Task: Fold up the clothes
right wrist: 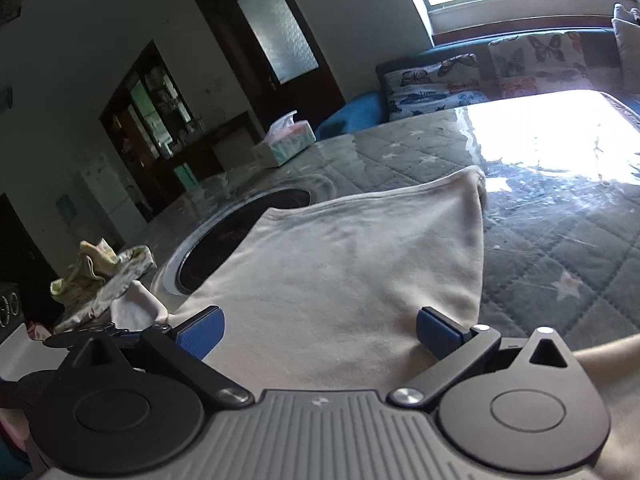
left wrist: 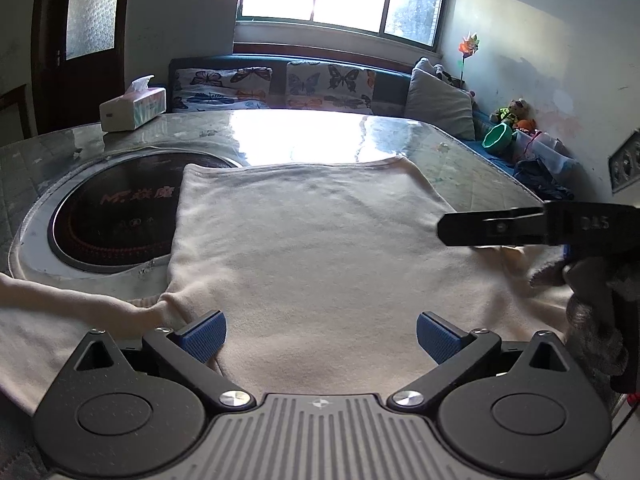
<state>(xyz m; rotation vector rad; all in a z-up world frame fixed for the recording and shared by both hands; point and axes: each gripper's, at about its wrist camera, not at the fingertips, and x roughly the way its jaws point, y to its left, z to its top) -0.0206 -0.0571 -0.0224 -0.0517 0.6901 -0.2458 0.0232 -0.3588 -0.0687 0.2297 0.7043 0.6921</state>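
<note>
The cream shirt [left wrist: 312, 240] lies flat on the surface [left wrist: 460, 152], just ahead of both wide, empty hand-held grippers, left [left wrist: 320, 336] and right [right wrist: 320, 332]

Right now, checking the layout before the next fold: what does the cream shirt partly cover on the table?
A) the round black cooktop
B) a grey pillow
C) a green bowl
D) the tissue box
A: in the left wrist view the shirt lies over the right edge of the round black cooktop, while the tissue box stands apart at the table's far left corner.
</note>
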